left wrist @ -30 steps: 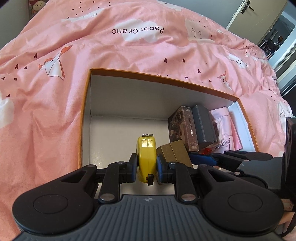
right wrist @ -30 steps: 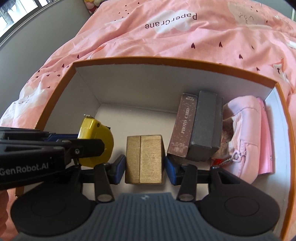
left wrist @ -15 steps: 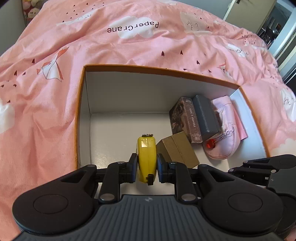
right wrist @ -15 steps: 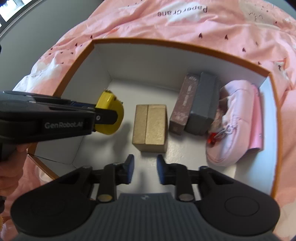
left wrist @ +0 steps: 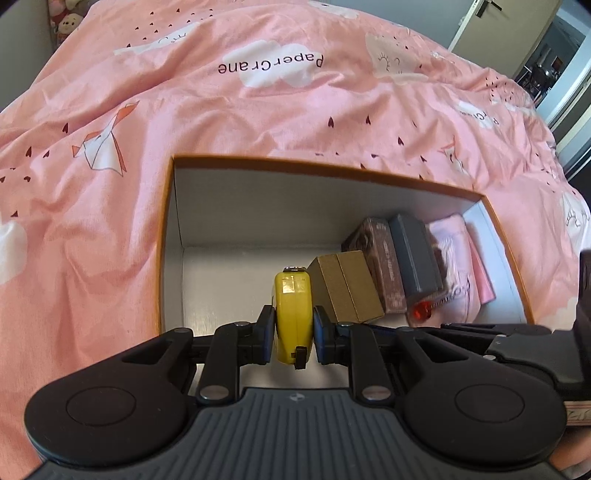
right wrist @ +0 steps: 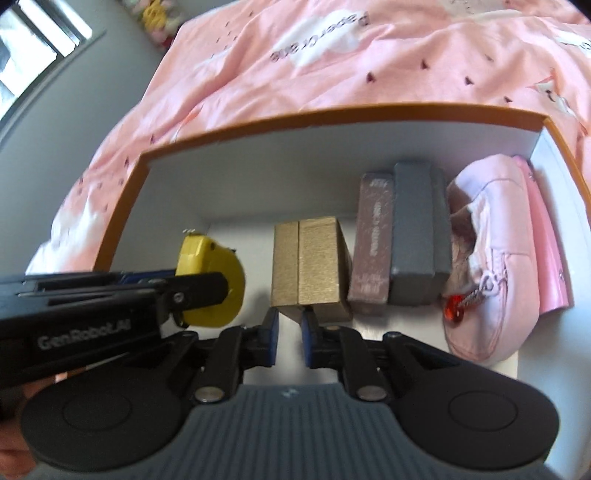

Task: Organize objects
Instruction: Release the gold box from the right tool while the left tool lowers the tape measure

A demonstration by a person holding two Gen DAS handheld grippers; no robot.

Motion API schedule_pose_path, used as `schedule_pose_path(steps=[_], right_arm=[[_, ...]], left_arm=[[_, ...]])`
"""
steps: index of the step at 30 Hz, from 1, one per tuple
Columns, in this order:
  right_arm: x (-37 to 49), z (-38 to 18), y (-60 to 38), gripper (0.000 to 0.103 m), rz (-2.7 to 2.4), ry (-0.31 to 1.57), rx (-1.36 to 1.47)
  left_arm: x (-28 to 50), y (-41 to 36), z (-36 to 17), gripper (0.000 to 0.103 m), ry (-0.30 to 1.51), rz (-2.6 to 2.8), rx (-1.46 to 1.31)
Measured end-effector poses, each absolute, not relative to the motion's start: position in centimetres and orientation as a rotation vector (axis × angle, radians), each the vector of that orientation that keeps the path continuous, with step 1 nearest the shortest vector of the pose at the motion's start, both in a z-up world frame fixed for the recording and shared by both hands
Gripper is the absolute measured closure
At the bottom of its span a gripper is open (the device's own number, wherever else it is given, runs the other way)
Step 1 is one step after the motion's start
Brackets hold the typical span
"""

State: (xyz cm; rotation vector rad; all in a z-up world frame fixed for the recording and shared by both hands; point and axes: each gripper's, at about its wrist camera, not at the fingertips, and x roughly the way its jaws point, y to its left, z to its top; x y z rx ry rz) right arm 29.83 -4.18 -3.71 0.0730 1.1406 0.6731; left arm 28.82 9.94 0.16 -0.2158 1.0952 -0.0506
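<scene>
My left gripper is shut on a yellow tape measure and holds it over the left part of an orange-rimmed box with a white inside. The tape measure also shows in the right wrist view, left of a gold box that stands on the box floor. My right gripper is empty, its jaws a narrow gap apart, just in front of the gold box and not touching it. In the left wrist view the gold box is right of the tape measure.
Right of the gold box stand a brown photo-card box, a grey box and a pink pouch with a red charm. The orange box lies on a pink bedspread. A door is at the far right.
My right gripper let go of the gold box, pulled back and narrowed its jaws, then moved close to the box again. My left gripper kept hold of the tape measure over the box.
</scene>
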Motion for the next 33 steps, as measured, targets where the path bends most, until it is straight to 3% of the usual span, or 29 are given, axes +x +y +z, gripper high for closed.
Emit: schedule_pose_path(steps=[11, 22, 33], right_arm=[[31.4, -3.5, -4.6, 0.089, 0.597, 1.062, 0.167], [28.7, -0.6, -6.9, 0.086, 0.631, 1.006, -0.036], [28.8, -1.1, -8.3, 0.086, 0.591, 1.016, -0.096]], left_arm=[[30.4, 10.3, 0.3, 0.079, 1.082, -0.031, -0.227], [33.5, 6.7, -1.2, 0.079, 1.100, 0.083, -0.008], [34.8, 5.7, -3.1, 0.080, 1.122, 0.036, -0.061]])
